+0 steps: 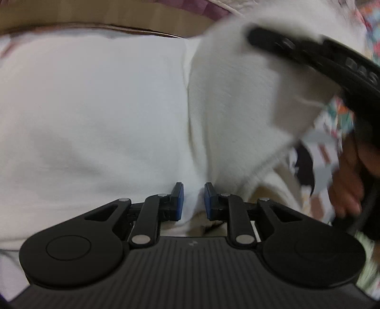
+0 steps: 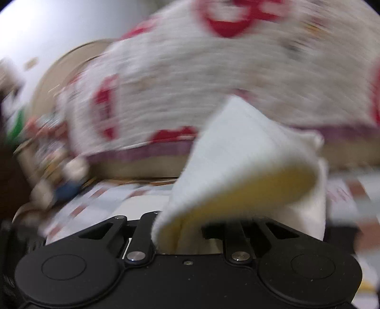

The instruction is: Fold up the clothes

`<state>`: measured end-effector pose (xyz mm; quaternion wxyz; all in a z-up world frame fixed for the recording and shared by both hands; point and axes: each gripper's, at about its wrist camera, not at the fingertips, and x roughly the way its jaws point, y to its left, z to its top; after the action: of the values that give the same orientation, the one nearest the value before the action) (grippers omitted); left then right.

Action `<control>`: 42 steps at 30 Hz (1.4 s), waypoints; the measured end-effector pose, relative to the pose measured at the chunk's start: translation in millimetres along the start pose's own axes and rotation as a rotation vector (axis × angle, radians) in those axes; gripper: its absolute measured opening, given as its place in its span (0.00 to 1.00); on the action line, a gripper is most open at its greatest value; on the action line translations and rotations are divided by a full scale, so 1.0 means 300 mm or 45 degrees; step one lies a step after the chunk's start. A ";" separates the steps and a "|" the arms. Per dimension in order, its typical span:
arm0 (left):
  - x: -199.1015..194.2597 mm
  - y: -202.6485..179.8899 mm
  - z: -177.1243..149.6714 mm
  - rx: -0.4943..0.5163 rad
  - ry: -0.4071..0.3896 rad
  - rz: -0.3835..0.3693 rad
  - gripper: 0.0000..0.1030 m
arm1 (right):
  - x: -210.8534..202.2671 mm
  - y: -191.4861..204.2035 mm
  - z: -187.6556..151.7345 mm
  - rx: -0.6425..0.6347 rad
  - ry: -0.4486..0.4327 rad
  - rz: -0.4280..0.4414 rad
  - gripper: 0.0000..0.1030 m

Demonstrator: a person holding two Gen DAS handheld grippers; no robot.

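Note:
A white garment (image 1: pixel 95 107) lies spread flat and fills most of the left wrist view. My left gripper (image 1: pixel 193 202) is at its near edge, with a ridge of the white cloth pinched between the blue pads (image 1: pixel 178 202). My right gripper (image 1: pixel 254 35) comes in from the upper right, carrying a lifted flap (image 1: pixel 237 107) of the same garment over the flat part. In the right wrist view that flap (image 2: pixel 237 147) curls out of my right gripper (image 2: pixel 187 228), shows a yellowish underside and hides the fingertips.
A person's hand (image 1: pixel 346 187) holds the right gripper's handle. Under the garment is a colourful patterned sheet (image 1: pixel 327 142). A red-and-white patterned blanket (image 2: pixel 190 71) with a purple band is heaped behind, blurred by motion. A tan edge (image 1: pixel 95 14) runs along the far side.

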<state>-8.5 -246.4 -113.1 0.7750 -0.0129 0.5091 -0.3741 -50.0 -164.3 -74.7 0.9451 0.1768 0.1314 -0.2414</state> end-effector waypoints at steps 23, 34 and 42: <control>-0.277 0.658 -0.149 -0.612 -0.362 0.023 0.22 | 0.274 0.632 -0.222 -0.953 0.553 0.250 0.29; -0.345 0.755 -0.178 -0.838 -0.527 -0.222 0.23 | 0.087 0.563 -0.164 -0.560 0.616 0.354 0.28; -0.426 0.746 -0.153 -0.842 -0.651 -0.249 0.31 | -0.073 0.252 -0.034 0.037 0.487 0.117 0.39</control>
<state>56.0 7.1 -125.3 0.7913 -0.4012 0.3895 -0.2473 -32.1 -89.2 -56.2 0.9103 0.2387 0.2968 -0.1620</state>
